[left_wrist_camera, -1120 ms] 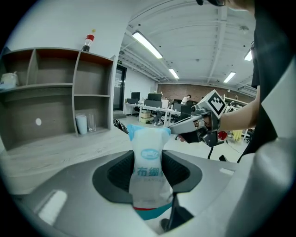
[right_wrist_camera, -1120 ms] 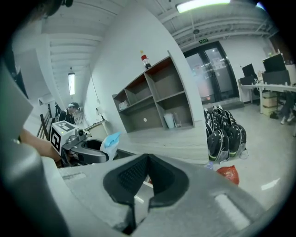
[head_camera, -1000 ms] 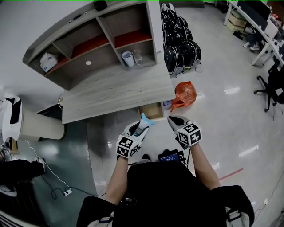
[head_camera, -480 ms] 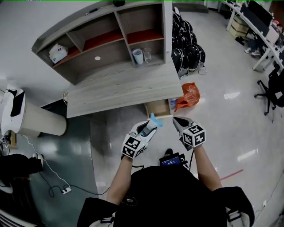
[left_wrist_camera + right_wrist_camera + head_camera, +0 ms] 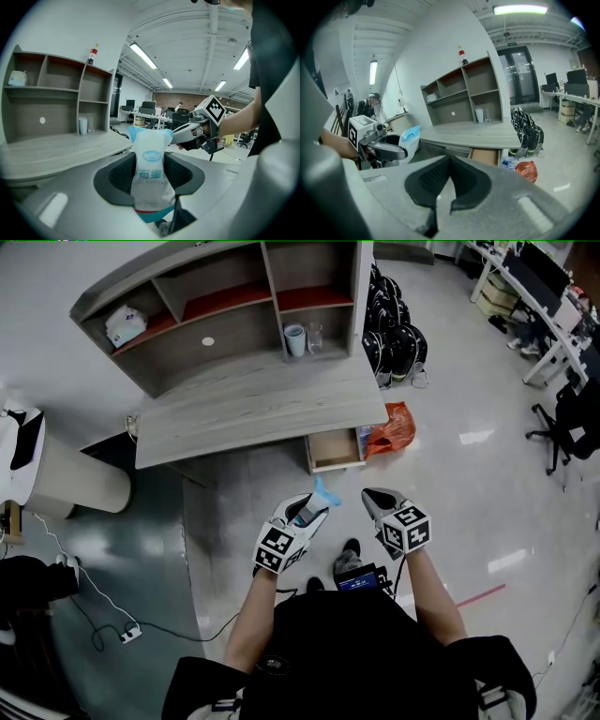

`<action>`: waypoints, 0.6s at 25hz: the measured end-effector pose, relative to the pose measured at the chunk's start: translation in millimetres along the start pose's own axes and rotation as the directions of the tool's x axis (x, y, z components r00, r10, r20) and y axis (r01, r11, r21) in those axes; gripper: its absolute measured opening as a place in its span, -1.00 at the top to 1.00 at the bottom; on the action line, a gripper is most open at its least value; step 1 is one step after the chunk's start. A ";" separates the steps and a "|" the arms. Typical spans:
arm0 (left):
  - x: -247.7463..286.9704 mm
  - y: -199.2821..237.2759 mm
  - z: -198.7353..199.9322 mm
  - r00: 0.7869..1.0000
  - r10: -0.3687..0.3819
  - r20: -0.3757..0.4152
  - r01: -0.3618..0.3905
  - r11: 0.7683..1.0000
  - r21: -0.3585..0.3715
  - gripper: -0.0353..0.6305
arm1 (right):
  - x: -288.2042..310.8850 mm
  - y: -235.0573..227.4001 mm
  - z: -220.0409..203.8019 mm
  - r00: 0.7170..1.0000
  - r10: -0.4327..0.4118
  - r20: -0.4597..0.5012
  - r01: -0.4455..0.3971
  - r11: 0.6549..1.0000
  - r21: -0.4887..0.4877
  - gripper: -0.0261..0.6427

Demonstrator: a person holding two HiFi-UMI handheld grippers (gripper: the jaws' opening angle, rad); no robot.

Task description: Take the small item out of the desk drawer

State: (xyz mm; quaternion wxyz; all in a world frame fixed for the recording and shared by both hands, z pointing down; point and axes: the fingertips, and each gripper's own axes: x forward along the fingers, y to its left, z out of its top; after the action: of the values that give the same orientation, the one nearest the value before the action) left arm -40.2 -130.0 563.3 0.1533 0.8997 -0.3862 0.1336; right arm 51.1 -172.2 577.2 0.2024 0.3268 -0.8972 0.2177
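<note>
My left hand-held gripper [image 5: 305, 512] is clamped on the small packet [image 5: 151, 161], a soft white pouch with blue ends. The jaws pinch it across its middle, so the top stands up above them and the lower end hangs down behind. Gripping it at the waist keeps a limp pouch like this from slipping or folding over. I hold it in front of my body, above the floor [image 5: 253, 493] and well apart from the tabletop [image 5: 253, 413].

My right hand-held gripper [image 5: 377, 501] has its jaws brought together with nothing between them. It hangs level with the left one, just beside it, and is simply kept out of the way.

The drawer [image 5: 335, 448] under the right end of the tabletop stands pulled out, and from above its bottom looks bare. So I judge the packet is already out of it and the taking-out is as good as done. What may remain is pushing the drawer shut, and my free right gripper would suit that.

An orange bag [image 5: 394, 427] lies on the floor just beside the drawer, so any reach back there would need to pass to its left. The shelf unit [image 5: 225, 329] on the tabletop plays no part here.
</note>
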 end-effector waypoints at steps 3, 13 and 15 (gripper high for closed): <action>-13.0 -8.3 -10.1 1.000 -0.004 0.005 0.004 1.000 -0.010 0.32 | -7.3 14.5 -10.9 1.000 -0.012 -0.007 0.012 1.000 -0.006 0.93; -45.8 -36.0 -35.6 0.999 -0.032 0.006 0.032 0.999 -0.015 0.32 | -39.3 49.1 -43.8 0.998 -0.068 -0.014 0.068 0.997 -0.032 0.93; -49.9 -42.8 -37.2 0.999 -0.044 0.008 0.044 0.999 -0.010 0.32 | -45.1 56.3 -47.5 0.997 -0.077 -0.010 0.077 0.996 -0.041 0.93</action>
State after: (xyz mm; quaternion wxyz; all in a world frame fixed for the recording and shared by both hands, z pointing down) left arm -46.5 -55.2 572.1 0.1593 0.9077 -0.3675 0.1249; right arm 55.4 -85.9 578.9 0.2224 0.3556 -0.8870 0.1932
